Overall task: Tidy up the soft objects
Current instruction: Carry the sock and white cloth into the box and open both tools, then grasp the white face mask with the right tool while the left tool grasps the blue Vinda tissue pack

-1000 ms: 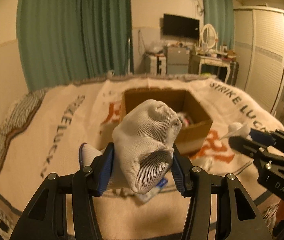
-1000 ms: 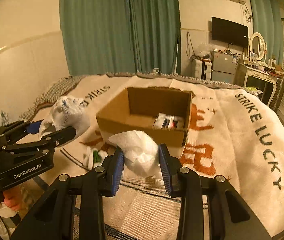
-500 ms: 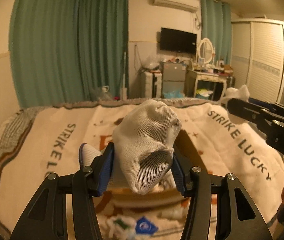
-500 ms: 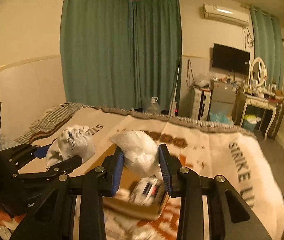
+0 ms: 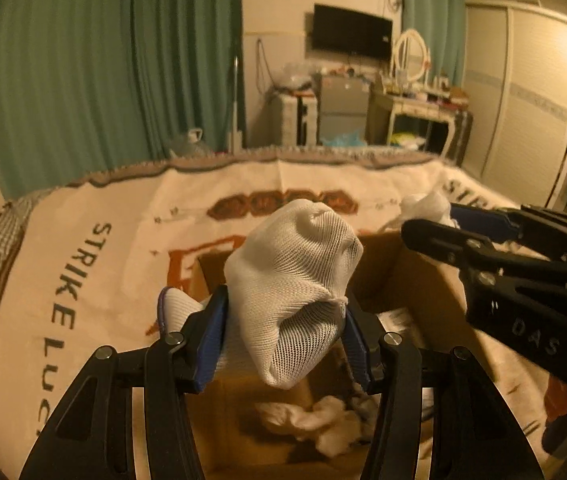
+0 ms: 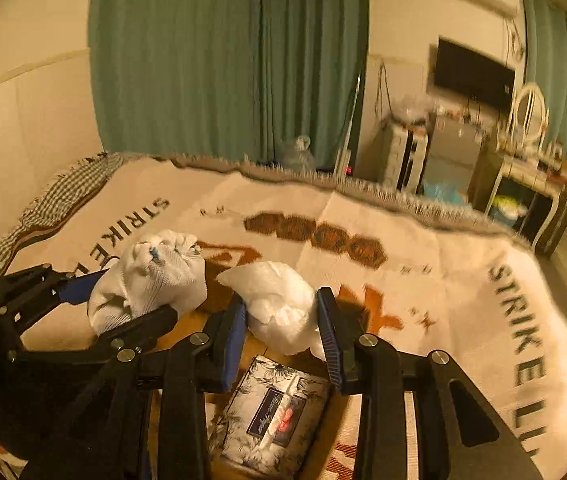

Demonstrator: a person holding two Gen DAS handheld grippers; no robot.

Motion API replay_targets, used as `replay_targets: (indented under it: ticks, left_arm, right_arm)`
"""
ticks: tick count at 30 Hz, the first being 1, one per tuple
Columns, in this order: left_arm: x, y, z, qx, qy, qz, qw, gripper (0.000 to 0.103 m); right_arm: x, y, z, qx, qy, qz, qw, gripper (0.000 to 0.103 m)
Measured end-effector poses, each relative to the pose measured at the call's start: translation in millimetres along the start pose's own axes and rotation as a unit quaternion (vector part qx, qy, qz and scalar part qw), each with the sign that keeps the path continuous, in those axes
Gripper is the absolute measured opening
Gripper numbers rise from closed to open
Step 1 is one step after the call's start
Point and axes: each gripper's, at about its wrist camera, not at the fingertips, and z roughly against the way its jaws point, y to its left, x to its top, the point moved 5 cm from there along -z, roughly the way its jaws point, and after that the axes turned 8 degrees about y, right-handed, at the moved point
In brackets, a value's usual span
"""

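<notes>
My left gripper [image 5: 283, 320] is shut on a white mesh sock [image 5: 291, 280] and holds it above the open cardboard box [image 5: 415, 276]; it also shows in the right wrist view [image 6: 151, 276]. My right gripper [image 6: 281, 316] is shut on a crumpled white tissue [image 6: 279, 300], also over the box, close beside the left gripper; it shows in the left wrist view [image 5: 427, 204]. Inside the box lie a floral tissue pack [image 6: 271, 412] and crumpled white paper [image 5: 315, 420].
The box stands on a cream blanket [image 6: 463, 280] printed "STRIKE LUCKY" that covers the bed. Green curtains [image 5: 103, 60], a TV, a dresser with a mirror [image 5: 411, 60] and a wardrobe [image 5: 523, 100] line the far walls.
Both grippers have moved forward from in front of the box to above its opening, still holding the sock and the tissue. They now sit closer together.
</notes>
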Motion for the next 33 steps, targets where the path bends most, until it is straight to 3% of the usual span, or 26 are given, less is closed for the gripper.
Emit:
replay_targets:
  ticks: [7,12,18,25,27,30,33]
  left_arm:
    - [-1.0,-6.3,-15.8,0.017,-0.001,-0.029,0.9994,0.055]
    - [2.6,-3.8,-10.9,0.040,-0.016,-0.037,0.9984,0.080]
    - [11.2,1.2,32.5,0.060,-0.043,-0.033,0.9967,0.080]
    - [17.3,6.5,128.1,0.061,-0.111,-0.024,0.9916,0.080]
    - [16.1,10.1,154.4,0.060,-0.127,-0.016,0.9900,0.093]
    - [9.6,13.6,187.9,0.065,-0.153,-0.012,0.9860,0.094]
    - [-3.1,17.9,206.4,0.061,-0.161,-0.007,0.9850,0.094]
  right_arm:
    - [-11.1,-17.6,-41.8,0.014,0.034,-0.030,0.999,0.036]
    - [-11.5,-21.2,-32.3,0.010,0.022,-0.039,0.999,0.073]
    - [-5.0,-28.0,20.2,-0.018,-0.007,-0.039,0.999,0.076]
    - [-0.5,-13.6,112.0,-0.040,-0.041,-0.025,0.998,0.082]
    - [-3.1,-6.5,139.4,-0.042,-0.051,-0.020,0.998,0.089]
    - [-11.6,3.8,176.3,-0.052,-0.066,-0.018,0.996,0.103]
    - [-24.1,16.8,200.9,-0.043,-0.076,-0.005,0.996,0.103]
